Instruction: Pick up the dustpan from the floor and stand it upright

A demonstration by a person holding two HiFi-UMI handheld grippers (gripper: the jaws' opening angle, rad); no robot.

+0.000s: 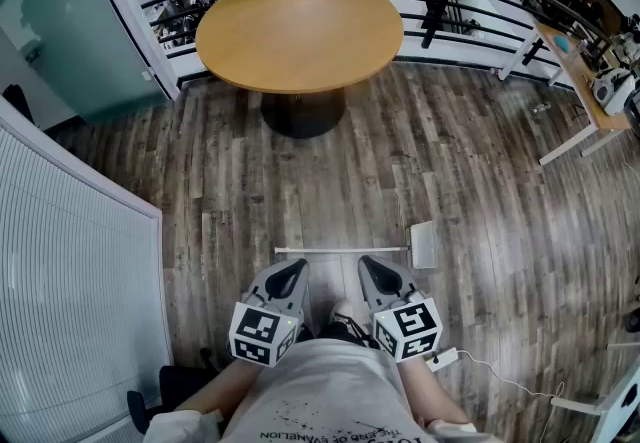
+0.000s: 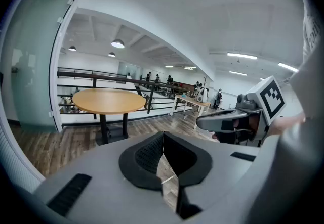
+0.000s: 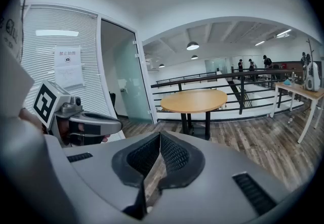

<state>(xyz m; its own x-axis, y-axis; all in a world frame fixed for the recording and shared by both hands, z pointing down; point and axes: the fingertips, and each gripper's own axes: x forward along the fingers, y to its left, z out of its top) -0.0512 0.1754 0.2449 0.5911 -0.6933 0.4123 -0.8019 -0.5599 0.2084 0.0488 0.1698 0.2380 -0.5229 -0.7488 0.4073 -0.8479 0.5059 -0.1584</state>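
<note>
1. The head view looks steeply down from above the person at the floor (image 1: pixel 300 191), with the left gripper (image 1: pixel 290 269) and right gripper (image 1: pixel 373 266) near and the round table (image 1: pixel 300 31) far.
2. The left gripper view sits close behind its own jaws, facing the round table (image 2: pixel 106 100), with the right gripper (image 2: pixel 202 121) at its right.
3. The right gripper view does likewise, with the left gripper (image 3: pixel 117 126) at its left.
4. All three views share the round table (image 3: pixel 195 100).

Lower centre of the head view: a pale grey T-shirt (image 1: pixel 320 396), speckled with dark print, a line of black lettering across the front. Just above it sit the left gripper (image 1: pixel 290 271) and the right gripper (image 1: pixel 375 269), smooth light-grey plastic shells tapering to rounded noses, each with a dark teardrop opening. Behind them are the left marker cube (image 1: pixel 263 334) and the right marker cube (image 1: pixel 408 328), white with bold black square patterns. Up close, the black ribbed pads (image 2: pixel 147 154) are set in the grey casing, with a dark slotted vent (image 2: pixel 71 192) at lower left.
</note>
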